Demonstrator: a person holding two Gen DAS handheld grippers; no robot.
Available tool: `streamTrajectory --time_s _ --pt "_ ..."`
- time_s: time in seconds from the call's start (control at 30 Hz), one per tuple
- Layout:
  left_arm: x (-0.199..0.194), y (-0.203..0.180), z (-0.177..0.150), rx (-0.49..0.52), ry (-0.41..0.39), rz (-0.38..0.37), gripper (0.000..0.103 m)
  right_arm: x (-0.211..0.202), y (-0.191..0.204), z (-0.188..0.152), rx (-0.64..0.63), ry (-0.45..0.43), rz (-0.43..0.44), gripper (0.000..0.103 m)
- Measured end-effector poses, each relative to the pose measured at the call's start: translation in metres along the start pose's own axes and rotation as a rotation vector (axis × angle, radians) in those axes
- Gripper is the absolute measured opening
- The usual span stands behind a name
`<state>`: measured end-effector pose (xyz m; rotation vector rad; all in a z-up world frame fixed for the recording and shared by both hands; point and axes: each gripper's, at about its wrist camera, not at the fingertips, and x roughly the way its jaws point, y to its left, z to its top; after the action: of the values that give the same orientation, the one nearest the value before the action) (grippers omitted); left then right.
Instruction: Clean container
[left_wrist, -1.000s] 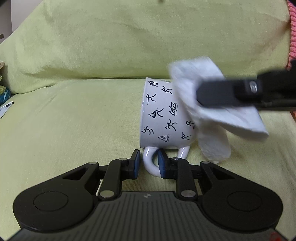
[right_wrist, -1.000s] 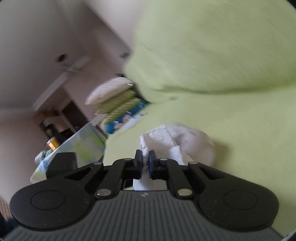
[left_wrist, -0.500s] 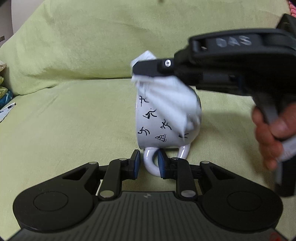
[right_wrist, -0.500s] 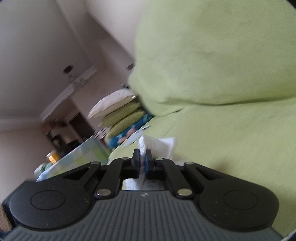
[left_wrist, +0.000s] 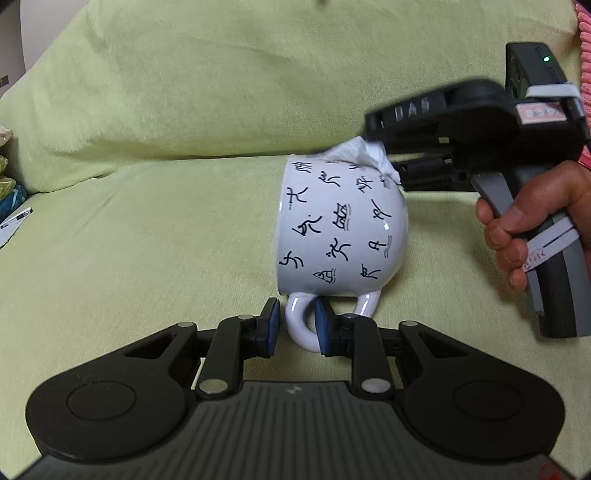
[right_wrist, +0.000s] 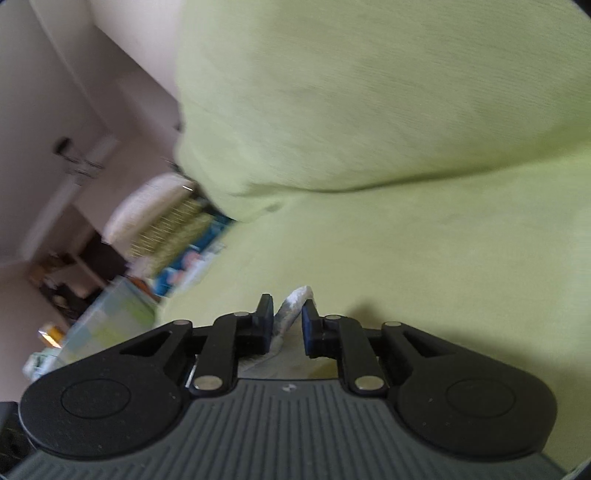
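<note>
Left wrist view, nearest you: your left gripper (left_wrist: 293, 325) has its 2 blue-padded fingers (left_wrist: 272, 326) set either side of the looped handle (left_wrist: 301, 326) of the white glossy ceramic mug printed with black stick figures (left_wrist: 340, 229); whether they pinch it is hard to tell. The mug lies on its side on the soft green fabric sofa seat (left_wrist: 147, 240).

Beyond it, your right gripper (left_wrist: 373, 146) has swung from the mug's side up to its top edge within the last half second, and the crumpled white paper tissue (left_wrist: 364, 155) now touches only that edge. In the right wrist view its fingers have parted, with the tissue loose between them, so you seem to be letting go; the wiping looks nearly finished.

Farthest, the plush green back cushion (left_wrist: 258, 74) rises.
</note>
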<state>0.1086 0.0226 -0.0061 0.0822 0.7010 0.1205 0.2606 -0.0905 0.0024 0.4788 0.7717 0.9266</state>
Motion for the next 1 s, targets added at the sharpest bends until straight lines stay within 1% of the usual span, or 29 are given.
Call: streamTrajectory --time_s 0.07,0.13,0.17,0.27,0.33,0.37,0.43,0.47,0.57,0.6,0.63,0.7,0.73,0.77,0.9,1.0 --pt "0.001 0.000 0.000 -0.002 0.001 0.001 0.028 0.000 -0.006 -0.002 -0.012 0.044 -0.077 0.010" --pt "0.001 0.000 0.001 -0.002 0.000 0.002 0.028 -0.009 -0.004 -0.005 -0.039 0.035 -0.116 0.009" --pt "0.001 0.000 0.001 -0.002 0.000 0.003 0.028 -0.017 0.001 -0.008 -0.063 0.011 -0.141 0.009" --pt "0.001 0.001 0.002 -0.012 0.003 0.001 0.028 -0.051 0.025 -0.017 -0.135 -0.116 -0.147 0.008" --pt "0.000 0.001 0.001 -0.019 0.004 -0.002 0.028 -0.077 0.046 -0.030 -0.191 -0.204 -0.048 0.007" --pt "-0.001 0.000 0.001 -0.023 0.005 -0.003 0.028 -0.087 0.054 -0.038 -0.220 -0.228 0.012 0.007" --pt "0.000 0.002 0.002 -0.037 0.009 -0.009 0.028 -0.093 0.067 -0.056 -0.263 -0.225 0.125 0.007" --pt "0.000 0.004 0.003 -0.046 0.011 -0.012 0.029 -0.092 0.070 -0.064 -0.274 -0.213 0.163 0.007" --pt "0.000 0.007 0.003 -0.072 0.015 -0.022 0.029 -0.073 0.066 -0.073 -0.241 -0.149 0.174 0.006" --pt "0.000 0.008 0.004 -0.078 0.016 -0.025 0.029 -0.067 0.062 -0.074 -0.216 -0.129 0.183 0.004" --pt "0.000 0.008 0.004 -0.082 0.017 -0.026 0.028 -0.063 0.054 -0.070 -0.160 -0.128 0.208 0.004" --pt "0.000 0.008 0.004 -0.081 0.017 -0.027 0.028 -0.057 0.041 -0.061 -0.060 -0.175 0.263 0.003" --pt "-0.001 0.008 0.003 -0.080 0.017 -0.028 0.028 -0.050 0.036 -0.054 -0.025 -0.174 0.279 0.001" --pt "-0.002 0.007 0.002 -0.082 0.018 -0.029 0.028 -0.042 0.035 -0.048 -0.010 -0.175 0.283 0.000" --pt "-0.003 0.007 0.002 -0.084 0.021 -0.028 0.028 -0.020 0.039 -0.031 -0.070 -0.167 0.259 0.000" --pt "-0.003 0.007 0.002 -0.086 0.022 -0.027 0.028 -0.011 0.032 -0.023 -0.063 -0.163 0.222 0.000"
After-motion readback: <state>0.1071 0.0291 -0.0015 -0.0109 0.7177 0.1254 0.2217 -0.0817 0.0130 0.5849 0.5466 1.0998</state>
